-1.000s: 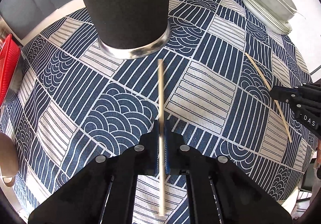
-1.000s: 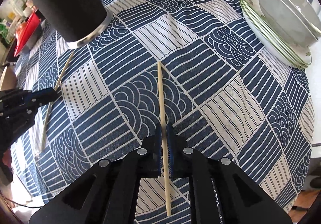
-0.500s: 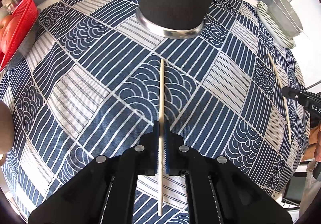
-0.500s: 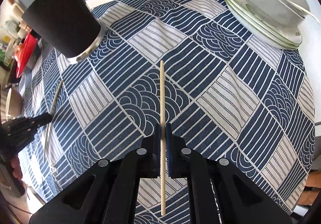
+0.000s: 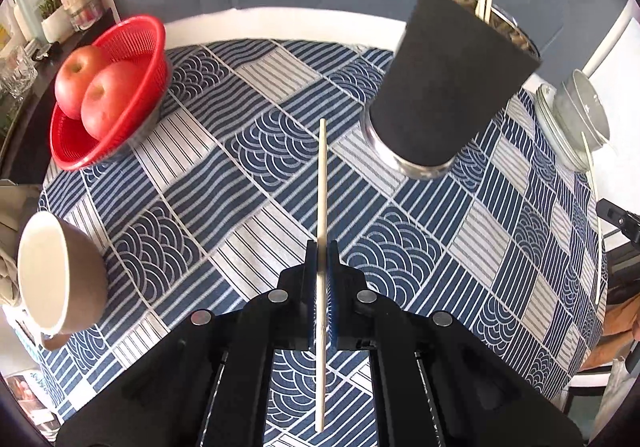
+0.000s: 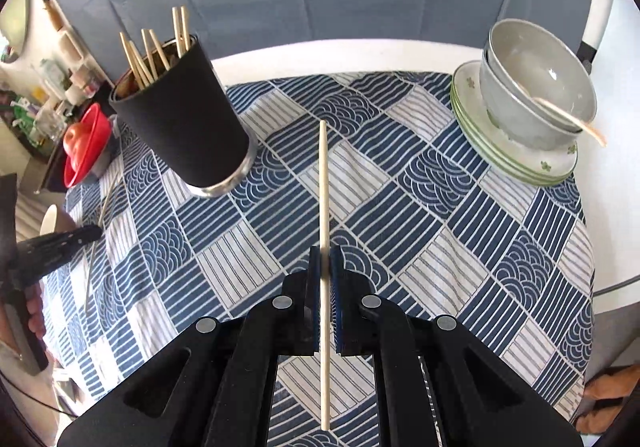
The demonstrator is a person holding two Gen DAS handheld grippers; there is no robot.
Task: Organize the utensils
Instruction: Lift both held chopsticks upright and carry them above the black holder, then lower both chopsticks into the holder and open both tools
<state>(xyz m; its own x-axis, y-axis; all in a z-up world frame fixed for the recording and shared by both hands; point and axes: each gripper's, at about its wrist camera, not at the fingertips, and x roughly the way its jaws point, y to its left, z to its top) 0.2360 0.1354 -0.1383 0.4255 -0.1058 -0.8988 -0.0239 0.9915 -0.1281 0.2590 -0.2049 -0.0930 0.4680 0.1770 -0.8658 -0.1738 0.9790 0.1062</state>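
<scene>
Two grippers, each clamped on one chopstick above the table.
Left gripper point(image 5: 321, 247) holds chopstick point(image 5: 321, 183); right gripper point(image 6: 325, 253) holds its stick point(image 6: 324, 183). Cup point(image 6: 180, 115) stands near the far edge.

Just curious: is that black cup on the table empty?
No, the black cup has several wooden chopsticks sticking up out of it.

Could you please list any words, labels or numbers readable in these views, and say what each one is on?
None can be read.
White bottle on the shelf: label too blurred to read.
Printed paper at the table's edge: too small to read.
Black cylindrical chopstick holder: no marking shows.
</scene>
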